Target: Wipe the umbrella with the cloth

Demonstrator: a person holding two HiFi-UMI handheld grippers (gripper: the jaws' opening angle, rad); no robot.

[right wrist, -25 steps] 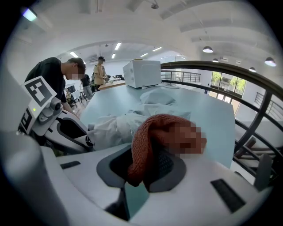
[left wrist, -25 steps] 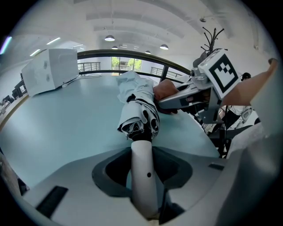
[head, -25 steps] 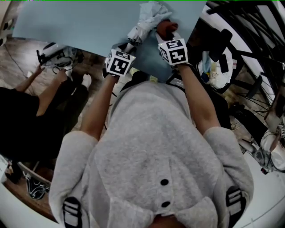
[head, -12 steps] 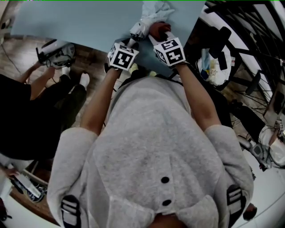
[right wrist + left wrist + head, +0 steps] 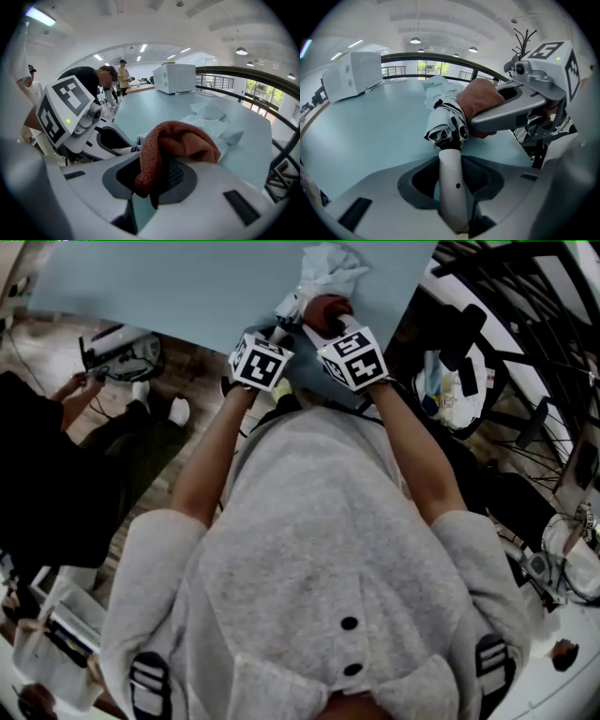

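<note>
A folded pale blue umbrella (image 5: pixel 323 266) lies on the light blue table (image 5: pixel 169 287) near its front edge. My left gripper (image 5: pixel 277 331) is shut on its white handle (image 5: pixel 452 180), with the bunched canopy (image 5: pixel 447 117) just beyond the jaws. My right gripper (image 5: pixel 325 317) is shut on a rust-red cloth (image 5: pixel 176 140). The cloth (image 5: pixel 480 101) presses on the canopy just past the handle end, right beside the left gripper (image 5: pixel 70 117). The rest of the fabric (image 5: pixel 213 123) spreads out beyond the cloth.
A white boxy appliance (image 5: pixel 176 77) stands far back on the table. A person in black (image 5: pixel 56 474) crouches on the floor at the left with some equipment. Black metal frames and a bag (image 5: pixel 459 371) crowd the right side. People stand in the background (image 5: pixel 123 75).
The right gripper has slid the cloth along the umbrella toward the handle and the left gripper. The left gripper has kept its hold in place.
</note>
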